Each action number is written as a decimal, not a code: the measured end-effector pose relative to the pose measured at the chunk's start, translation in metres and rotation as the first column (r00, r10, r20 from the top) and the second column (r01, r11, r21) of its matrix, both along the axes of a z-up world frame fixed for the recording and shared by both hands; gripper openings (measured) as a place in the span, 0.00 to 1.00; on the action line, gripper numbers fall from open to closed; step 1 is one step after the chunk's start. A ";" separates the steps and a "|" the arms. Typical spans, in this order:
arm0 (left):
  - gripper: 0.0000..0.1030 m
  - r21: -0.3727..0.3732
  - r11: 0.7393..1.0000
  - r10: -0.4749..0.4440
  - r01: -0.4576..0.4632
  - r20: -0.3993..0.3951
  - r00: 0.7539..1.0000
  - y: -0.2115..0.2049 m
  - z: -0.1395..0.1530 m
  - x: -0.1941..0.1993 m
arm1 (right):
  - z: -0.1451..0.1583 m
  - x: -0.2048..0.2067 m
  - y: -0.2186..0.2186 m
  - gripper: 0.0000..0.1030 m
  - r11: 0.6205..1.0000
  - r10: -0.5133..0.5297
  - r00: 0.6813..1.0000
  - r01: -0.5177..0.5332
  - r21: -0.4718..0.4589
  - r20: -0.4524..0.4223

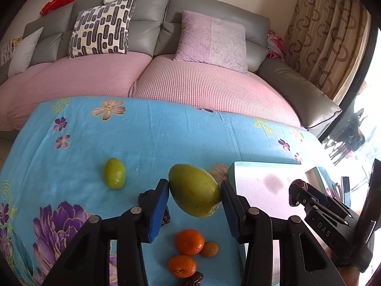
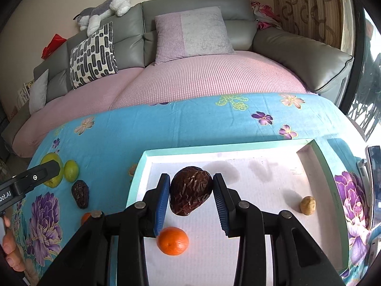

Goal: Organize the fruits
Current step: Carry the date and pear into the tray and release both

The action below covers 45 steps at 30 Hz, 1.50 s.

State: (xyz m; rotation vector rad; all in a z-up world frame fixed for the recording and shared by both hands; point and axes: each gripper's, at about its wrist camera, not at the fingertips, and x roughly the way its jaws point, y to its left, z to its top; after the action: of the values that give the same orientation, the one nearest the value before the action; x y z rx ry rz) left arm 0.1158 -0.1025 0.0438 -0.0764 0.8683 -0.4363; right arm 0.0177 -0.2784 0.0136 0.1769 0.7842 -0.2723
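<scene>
Fruits lie at lower centre of both views: the left gripper clamps a green mango above the floral tablecloth. The right gripper clamps a wrinkled brown fruit over the white tray, which holds an orange.

Home living room, grey sofa, cushions, plush toy, patterned curtain

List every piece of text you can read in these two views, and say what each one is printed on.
"DAS" on the black body of the right gripper, seen from the left wrist view.
"pot.AI" on the black body of the left gripper, cut off at the frame edge, seen from the right wrist view.
Nothing else readable; fruits and tray carry no text.
</scene>
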 end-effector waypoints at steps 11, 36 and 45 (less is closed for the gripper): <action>0.46 0.034 0.985 -0.168 0.168 -0.005 0.986 -0.065 -0.008 -0.028 | 0.010 -0.032 -0.062 0.37 0.988 -0.152 0.988 0.152 -0.009 0.010; 0.46 0.081 0.974 -0.211 0.211 -0.009 0.977 -0.117 -0.047 -0.012 | -0.015 -0.034 -0.094 0.37 0.981 -0.185 0.982 0.187 0.048 -0.049; 0.46 0.110 0.969 -0.214 0.220 -0.064 0.975 -0.127 -0.066 -0.009 | -0.043 -0.023 -0.098 0.37 0.981 -0.174 0.976 0.183 0.066 -0.129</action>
State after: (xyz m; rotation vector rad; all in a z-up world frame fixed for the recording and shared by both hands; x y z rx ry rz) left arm 0.1066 -0.2294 -0.0226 0.1168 0.9554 -0.5898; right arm -0.0051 -0.3763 -0.0296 0.3073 0.9031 -0.4263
